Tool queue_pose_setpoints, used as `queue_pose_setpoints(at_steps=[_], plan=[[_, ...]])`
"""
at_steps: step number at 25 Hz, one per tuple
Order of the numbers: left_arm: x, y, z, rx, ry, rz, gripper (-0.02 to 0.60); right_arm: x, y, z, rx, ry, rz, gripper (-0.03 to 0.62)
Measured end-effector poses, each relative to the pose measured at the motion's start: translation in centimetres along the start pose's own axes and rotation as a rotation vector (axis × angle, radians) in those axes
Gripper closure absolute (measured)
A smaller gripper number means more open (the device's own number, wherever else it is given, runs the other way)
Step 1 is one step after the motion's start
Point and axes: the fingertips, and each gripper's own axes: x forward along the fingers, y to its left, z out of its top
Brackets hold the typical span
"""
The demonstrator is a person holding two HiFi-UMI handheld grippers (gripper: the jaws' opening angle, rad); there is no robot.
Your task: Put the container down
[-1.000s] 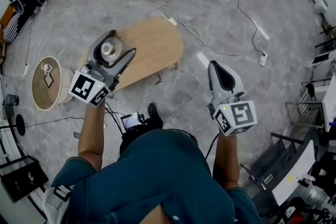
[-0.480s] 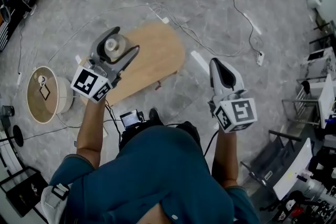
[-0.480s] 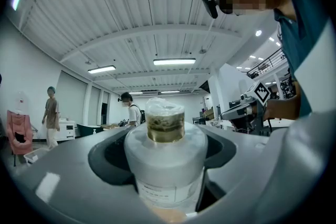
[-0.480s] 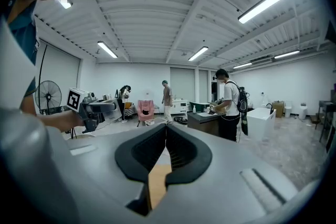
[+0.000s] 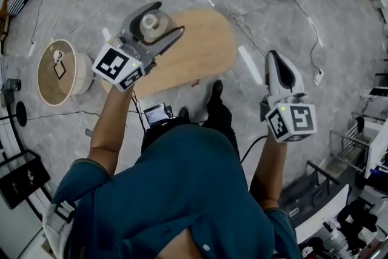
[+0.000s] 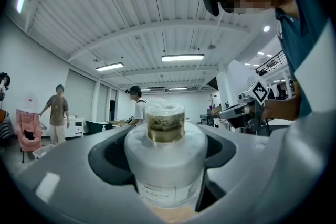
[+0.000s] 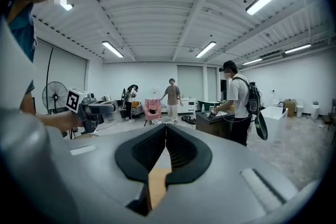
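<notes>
Head view: left gripper (image 5: pixel 168 17) tight around frosted cylindrical container (image 5: pixel 150 22), right gripper (image 5: pixel 274 56) closed.

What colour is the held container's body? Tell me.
White: the cylindrical plastic container, clearest in the left gripper view.

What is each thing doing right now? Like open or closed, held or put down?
Left gripper: shut on the container.
White plastic container with a clear cap: capped, held up between the jaws, not put down yet.
Right gripper: shut, nothing in it.
Oval light wooden table: standing on the floor, under the container in the head view.
</notes>
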Motion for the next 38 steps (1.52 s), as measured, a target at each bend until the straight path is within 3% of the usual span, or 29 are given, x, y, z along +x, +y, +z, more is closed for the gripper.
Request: queue_pose_setpoints(at_steps=[7, 18, 24, 38], plan=[[0.8, 4.0, -2.5, -0.019, 0.052, 0.135, 0.247, 7.9, -1.0, -0.8, -0.008, 0.039, 0.166, 0.583], [3.6, 8.2, -8.3, -0.05, 0.094, 0.242, 0.247, 16.8, -3.5, -3.3, -0.026, 0.103, 0.299, 0.583], [6.0, 9.6, -12.6, -0.091, 0.137, 0.27, 0.247, 19.8, -5.8, -5.5, -0.015, 0.161, 0.324, 0.583], [10.5, 13.0, -25.4, -0.18, 0.222, 0.285, 0.249, 24.0, -9.4, -12.6, 0.034, 0.272, 0.293, 0.583]])
